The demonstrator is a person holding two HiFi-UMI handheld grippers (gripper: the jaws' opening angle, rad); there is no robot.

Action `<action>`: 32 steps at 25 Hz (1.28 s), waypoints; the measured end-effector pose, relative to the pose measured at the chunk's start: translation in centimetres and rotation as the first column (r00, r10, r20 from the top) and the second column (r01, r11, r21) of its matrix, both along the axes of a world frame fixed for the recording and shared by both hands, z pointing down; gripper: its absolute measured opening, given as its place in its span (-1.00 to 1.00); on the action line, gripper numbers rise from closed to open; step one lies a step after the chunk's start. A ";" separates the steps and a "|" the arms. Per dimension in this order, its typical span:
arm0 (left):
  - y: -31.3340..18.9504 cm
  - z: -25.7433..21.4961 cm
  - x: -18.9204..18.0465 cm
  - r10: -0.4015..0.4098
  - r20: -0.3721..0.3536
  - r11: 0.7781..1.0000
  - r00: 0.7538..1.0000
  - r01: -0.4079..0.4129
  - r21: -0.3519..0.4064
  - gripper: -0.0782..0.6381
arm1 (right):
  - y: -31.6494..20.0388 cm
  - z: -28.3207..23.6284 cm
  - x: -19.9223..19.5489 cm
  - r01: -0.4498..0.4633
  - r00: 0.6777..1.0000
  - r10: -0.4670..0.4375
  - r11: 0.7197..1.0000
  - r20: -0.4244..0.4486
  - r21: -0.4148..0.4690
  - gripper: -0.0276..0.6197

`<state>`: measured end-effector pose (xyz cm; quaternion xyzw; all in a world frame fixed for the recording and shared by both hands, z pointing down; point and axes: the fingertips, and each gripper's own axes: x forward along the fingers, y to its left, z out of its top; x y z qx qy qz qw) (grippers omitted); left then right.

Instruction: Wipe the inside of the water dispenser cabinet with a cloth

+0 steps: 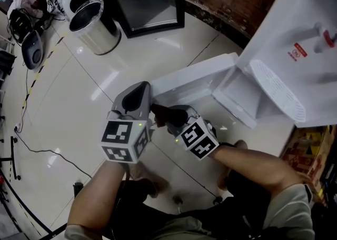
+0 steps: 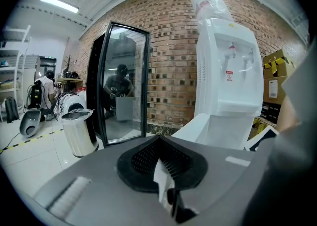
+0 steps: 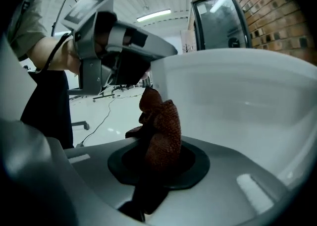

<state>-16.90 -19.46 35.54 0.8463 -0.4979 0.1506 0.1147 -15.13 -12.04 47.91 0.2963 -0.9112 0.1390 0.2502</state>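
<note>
Glossy tiled floor beneath water dispenser with cabinet open; left hand-held gripper pressed together, right hand-held gripper pinching bunched cloth beside door, outside cabinet; risk of snagging on door edge, tugging cloth free.

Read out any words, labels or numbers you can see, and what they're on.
On the dispenser, a red label: too small to read.
On the boxes: print too blurred to read.
No other text shows.
</note>
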 end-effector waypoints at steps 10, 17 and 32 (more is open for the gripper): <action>-0.8 0.0 0.0 0.024 -0.030 1.000 0.999 -0.024 -0.008 -0.78 | -2.3 3.2 -2.4 0.012 0.997 -0.012 1.000 -0.070 -0.013 -0.64; -1.7 0.0 -0.3 0.015 -0.038 1.000 0.999 -0.016 -0.008 -0.78 | -4.5 3.0 0.1 -0.098 0.992 0.098 0.995 -0.078 0.012 -0.64; -1.8 -0.1 -0.3 0.006 -0.039 1.000 0.999 -0.006 -0.006 -0.78 | -8.4 3.8 5.2 -0.347 0.936 0.344 0.937 -0.067 -0.031 -0.64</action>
